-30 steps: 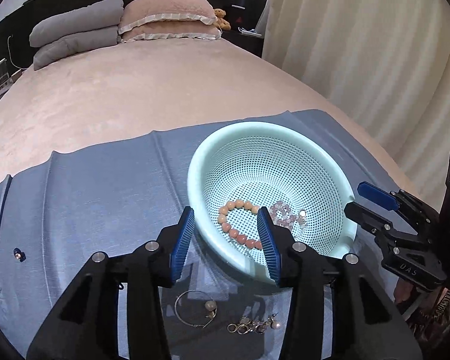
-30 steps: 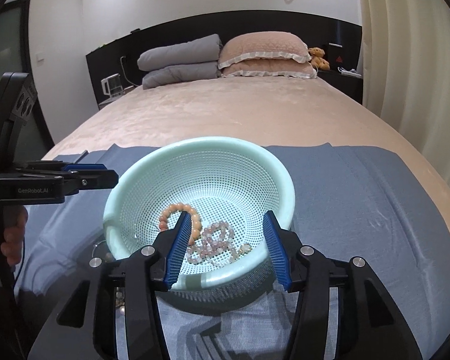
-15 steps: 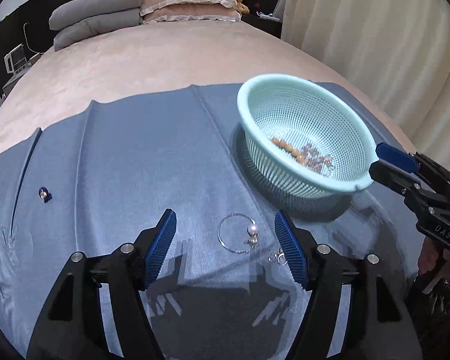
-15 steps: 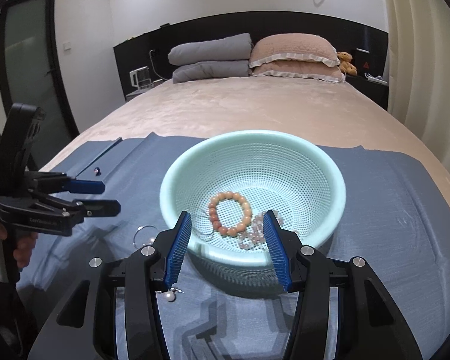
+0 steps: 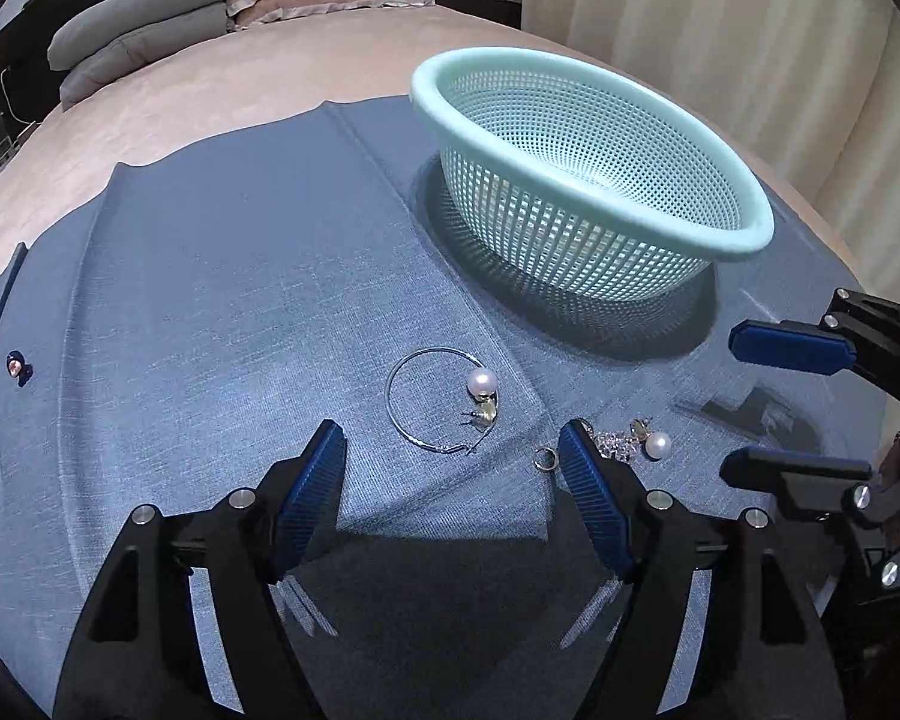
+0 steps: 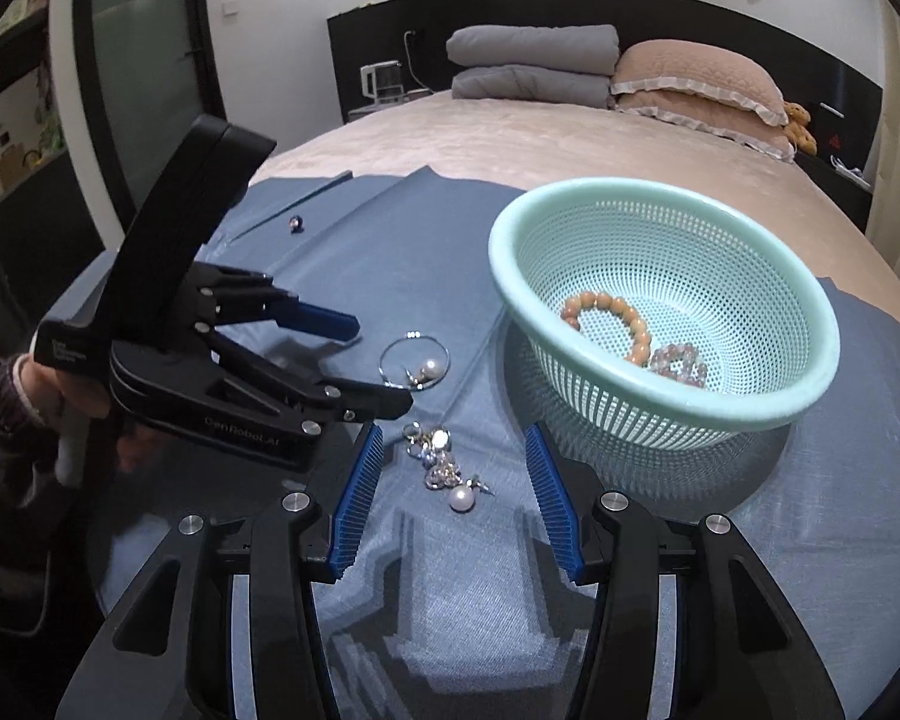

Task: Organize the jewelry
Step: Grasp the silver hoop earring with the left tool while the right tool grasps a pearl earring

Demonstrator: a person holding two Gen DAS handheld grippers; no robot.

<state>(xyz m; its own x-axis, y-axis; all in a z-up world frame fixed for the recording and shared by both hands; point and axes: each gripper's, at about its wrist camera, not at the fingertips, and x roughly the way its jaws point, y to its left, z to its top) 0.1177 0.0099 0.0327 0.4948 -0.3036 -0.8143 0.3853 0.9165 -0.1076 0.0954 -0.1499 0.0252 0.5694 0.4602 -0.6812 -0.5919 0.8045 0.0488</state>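
Jewelry is split: bracelets (image 6: 630, 330) already lie in the basket (image 5: 678, 222), while a hoop (image 5: 432, 399) and earrings (image 6: 444, 468) wait on the blue cloth (image 5: 240, 300), so the left gripper (image 5: 450, 462) is opening, empty, over the hoop and the right gripper (image 6: 453, 480) hangs open astride the earrings.

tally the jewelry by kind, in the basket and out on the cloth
Bead bracelets in the mint basket: 2, orange bracelet and clear crystal bracelet
Large hoop earring: 1
Pearl earrings: 2, one inside the hoop, one in the tangle
Small stud far off on the cloth: 1
Total: 6, not counting the small tangled pieces
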